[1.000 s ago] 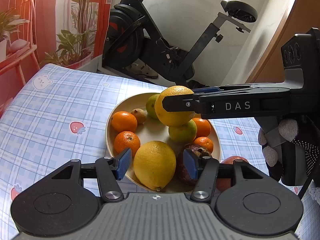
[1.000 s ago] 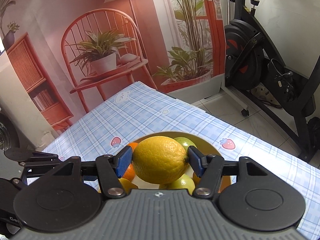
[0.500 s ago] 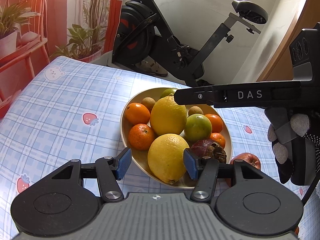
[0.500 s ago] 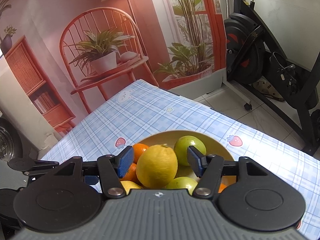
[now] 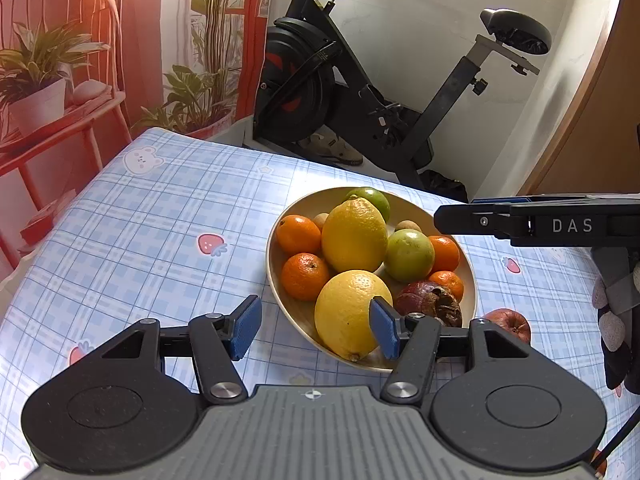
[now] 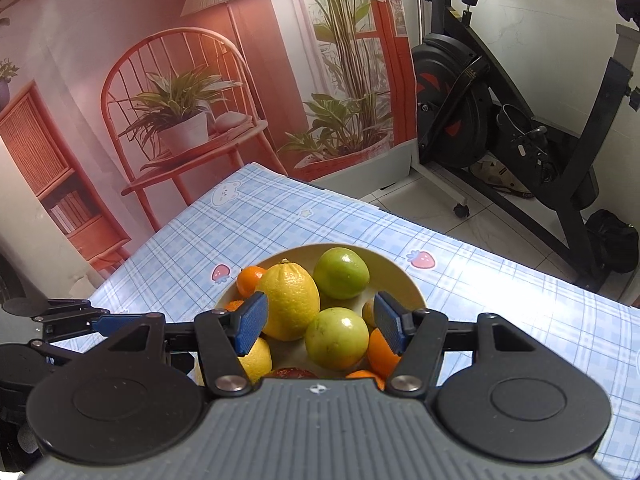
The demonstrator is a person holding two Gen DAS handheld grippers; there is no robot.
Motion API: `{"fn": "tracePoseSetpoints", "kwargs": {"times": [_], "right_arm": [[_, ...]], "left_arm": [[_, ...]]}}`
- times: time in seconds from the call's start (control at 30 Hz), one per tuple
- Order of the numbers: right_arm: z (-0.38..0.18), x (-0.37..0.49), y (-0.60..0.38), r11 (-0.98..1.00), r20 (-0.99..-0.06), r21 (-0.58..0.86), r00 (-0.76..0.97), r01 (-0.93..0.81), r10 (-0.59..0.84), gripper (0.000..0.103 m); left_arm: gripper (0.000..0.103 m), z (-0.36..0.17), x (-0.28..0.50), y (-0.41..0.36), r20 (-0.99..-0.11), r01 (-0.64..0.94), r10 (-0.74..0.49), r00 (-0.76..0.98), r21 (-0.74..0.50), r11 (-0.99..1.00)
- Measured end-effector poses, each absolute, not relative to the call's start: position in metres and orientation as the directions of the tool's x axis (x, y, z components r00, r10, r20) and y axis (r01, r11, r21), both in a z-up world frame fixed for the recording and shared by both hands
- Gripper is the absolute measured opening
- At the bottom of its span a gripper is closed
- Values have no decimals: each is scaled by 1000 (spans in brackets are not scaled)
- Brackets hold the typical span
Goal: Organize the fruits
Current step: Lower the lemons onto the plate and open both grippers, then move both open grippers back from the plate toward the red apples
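A beige bowl (image 5: pixel 280 280) on the checked cloth holds two lemons, oranges, green citrus and a dark wrinkled fruit (image 5: pixel 432 304). My left gripper (image 5: pixel 315 328) hovers at the bowl's near rim, its jaws opening. The near lemon (image 5: pixel 348 312) lies in the bowl partly between them, with no pad pressing on it. My right gripper (image 6: pixel 320 326) stands open above the bowl (image 6: pixel 404 280), nothing held. The far lemon (image 6: pixel 290 300) rests among the green fruits (image 6: pixel 340 274) just beyond its left pad. In the left wrist view the right gripper (image 5: pixel 460 216) reaches in from the right.
A red apple (image 5: pixel 508 322) lies on the cloth right of the bowl. A gloved hand (image 5: pixel 616 312) holds the right gripper. An exercise bike (image 5: pixel 360 92) stands beyond the table's far edge, and a printed backdrop (image 6: pixel 180 100) hangs to the left.
The right gripper let go of the lemon, which now rests in the bowl, and drew back to the right. The left gripper's jaws have widened.
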State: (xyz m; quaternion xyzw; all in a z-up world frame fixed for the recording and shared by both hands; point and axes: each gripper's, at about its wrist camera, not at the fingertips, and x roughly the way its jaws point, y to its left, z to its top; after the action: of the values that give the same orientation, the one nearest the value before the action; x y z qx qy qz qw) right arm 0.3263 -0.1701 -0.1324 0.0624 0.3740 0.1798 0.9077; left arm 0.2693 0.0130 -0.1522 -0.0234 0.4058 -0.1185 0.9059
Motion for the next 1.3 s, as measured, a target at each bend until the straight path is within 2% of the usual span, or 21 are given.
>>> {"fn": "tracePoseSetpoints", "kwargs": {"times": [0.23, 1.3], "right_arm": [[-129, 292, -187, 941, -651, 247, 680, -229, 337, 63], [-132, 173, -235, 966, -638, 250, 739, -65, 215, 63]], "left_arm": [[70, -144, 255, 5, -722, 189, -215, 658, -118, 975], [70, -129, 212, -32, -695, 264, -260, 670, -103, 959]]}}
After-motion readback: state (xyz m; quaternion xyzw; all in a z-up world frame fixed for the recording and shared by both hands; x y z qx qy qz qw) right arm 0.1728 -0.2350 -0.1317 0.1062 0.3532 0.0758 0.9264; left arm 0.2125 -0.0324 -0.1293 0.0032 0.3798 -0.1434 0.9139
